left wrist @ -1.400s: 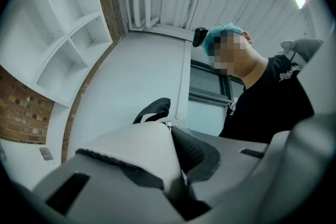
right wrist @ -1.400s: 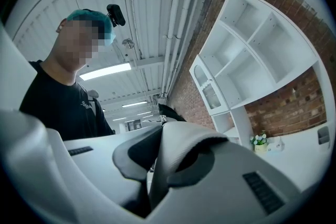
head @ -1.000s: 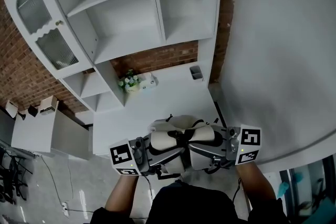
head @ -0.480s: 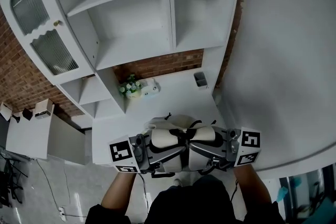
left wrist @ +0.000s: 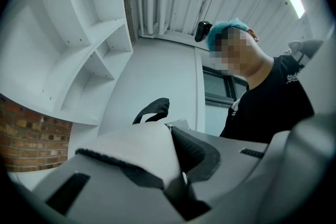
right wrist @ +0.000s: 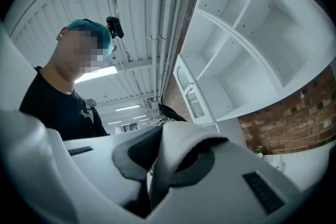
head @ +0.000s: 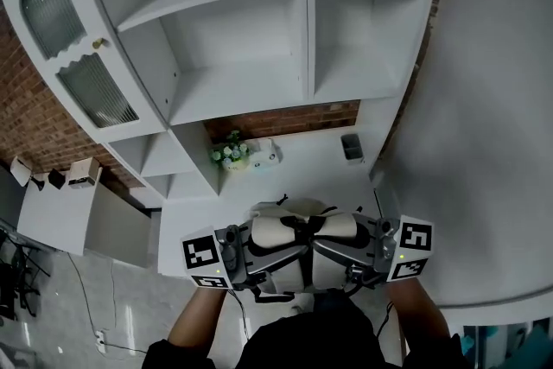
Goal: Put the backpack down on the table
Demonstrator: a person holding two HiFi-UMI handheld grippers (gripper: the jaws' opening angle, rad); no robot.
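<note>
White shelving [head: 242,73] and table [head: 311,177] loom nearer than before; left gripper [head: 278,244] and right gripper [head: 333,243] each pinch the cream backpack [head: 298,210] fabric, its underside hidden.

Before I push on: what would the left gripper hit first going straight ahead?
The cream backpack with black straps: the left gripper grips its padded strap, black loop handle just beyond. Past that, depth is unclear.

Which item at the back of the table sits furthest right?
The dark container, alone near the wall; the flowers and white object sit together further left.
</note>
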